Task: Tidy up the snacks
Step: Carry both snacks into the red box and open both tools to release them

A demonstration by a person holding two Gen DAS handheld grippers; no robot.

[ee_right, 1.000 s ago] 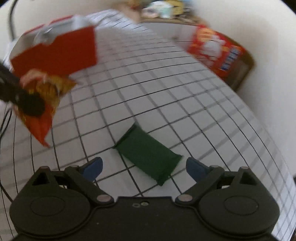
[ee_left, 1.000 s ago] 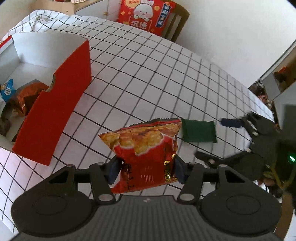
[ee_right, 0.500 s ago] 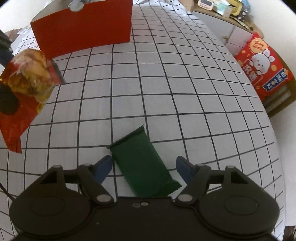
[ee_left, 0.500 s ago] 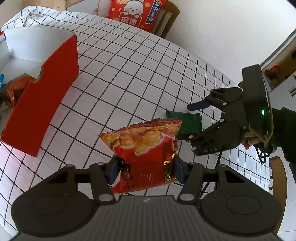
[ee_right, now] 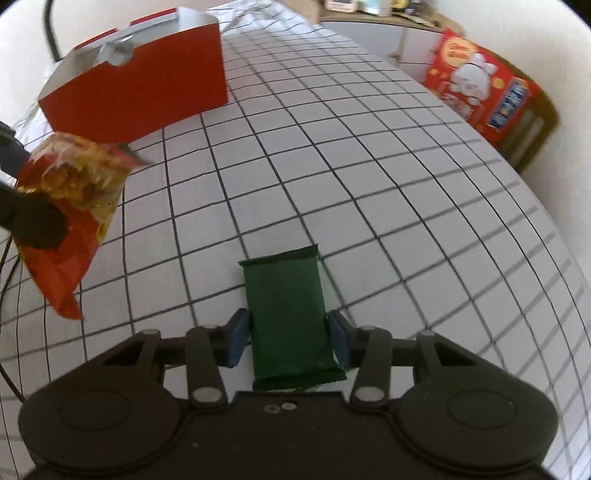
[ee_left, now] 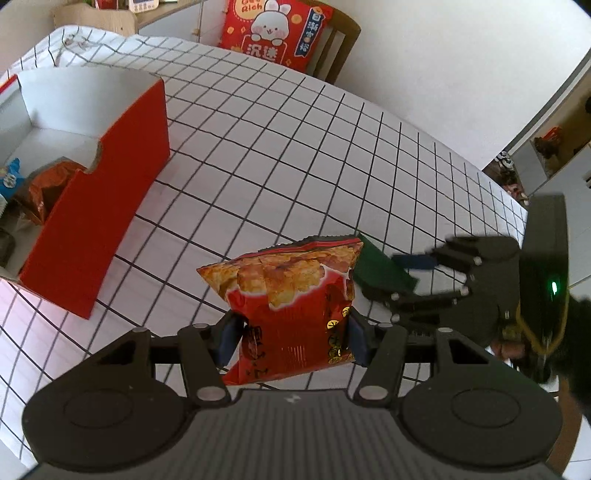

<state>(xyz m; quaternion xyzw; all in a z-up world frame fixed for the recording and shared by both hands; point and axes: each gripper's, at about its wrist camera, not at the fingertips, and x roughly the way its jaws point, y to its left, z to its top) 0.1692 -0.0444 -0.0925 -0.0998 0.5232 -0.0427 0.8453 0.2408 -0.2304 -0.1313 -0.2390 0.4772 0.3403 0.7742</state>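
Box (ee_left: 92, 236), red outside and white inside, stands open on the checked tablecloth (ee_left: 295, 147); inside it lie a crumpled brown-orange packet (ee_left: 48, 188) and a small blue-and-white item (ee_left: 9, 177) at its far-left edge; other contents are cut off by the frame edge. Writing: a red cushion (ee_left: 273, 33) on the wooden chair (ee_left: 340, 40) beyond the table shows a cartoon rabbit, the word "Rich" and Chinese characters; print on the chip bag is too small to read.

Chip bag (ee_left: 295, 310): red, puffed, with a picture of golden chips across its top and gold coin marks on 1 side; it is lifted off the cloth, upright, clamped at its lower half between the blue pads of the left gripper (ee_left: 291, 343). Green packet (ee_right: 290, 325): dark, plain, flat, crimped at both ends, no label visible; it lies between the blue pads (ee_right: 236, 339) of the right gripper (ee_right: 288, 341), whose jaws are closing, pads at its long edges; whether it has left the cloth cannot be told. Both snacks are well apart from the box.
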